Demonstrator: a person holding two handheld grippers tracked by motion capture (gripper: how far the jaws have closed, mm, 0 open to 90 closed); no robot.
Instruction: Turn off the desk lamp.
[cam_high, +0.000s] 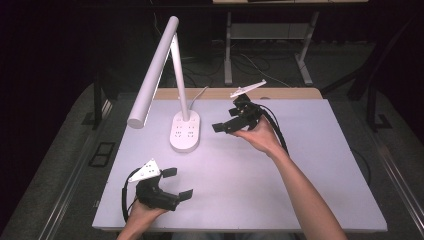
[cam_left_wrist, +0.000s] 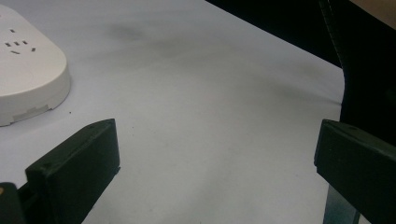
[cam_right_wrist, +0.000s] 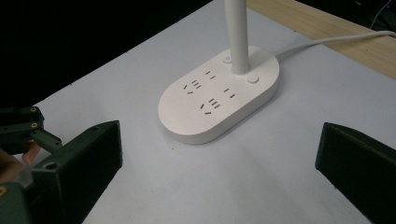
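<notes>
A white desk lamp stands at the back left of the white table (cam_high: 300, 165). Its oval base (cam_high: 185, 131) carries several sockets and two buttons, and its long head (cam_high: 152, 75) slants out over the left. My left gripper (cam_high: 178, 183) rests near the front edge, open, with nothing between its jaws. The lamp base (cam_left_wrist: 28, 79) lies to the left beyond my left gripper (cam_left_wrist: 217, 140). My right gripper (cam_high: 227, 120) hovers just right of the base, open and empty. In the right gripper view, my right gripper (cam_right_wrist: 219, 144) faces the base (cam_right_wrist: 219, 100) and the lamp's post (cam_right_wrist: 238, 32).
The lamp's white cable (cam_right_wrist: 327, 42) runs off over the wooden back edge (cam_right_wrist: 327, 23) of the table. The other gripper (cam_right_wrist: 18, 126) shows at the far left of the right gripper view. Table legs (cam_high: 228, 50) and dark floor lie behind.
</notes>
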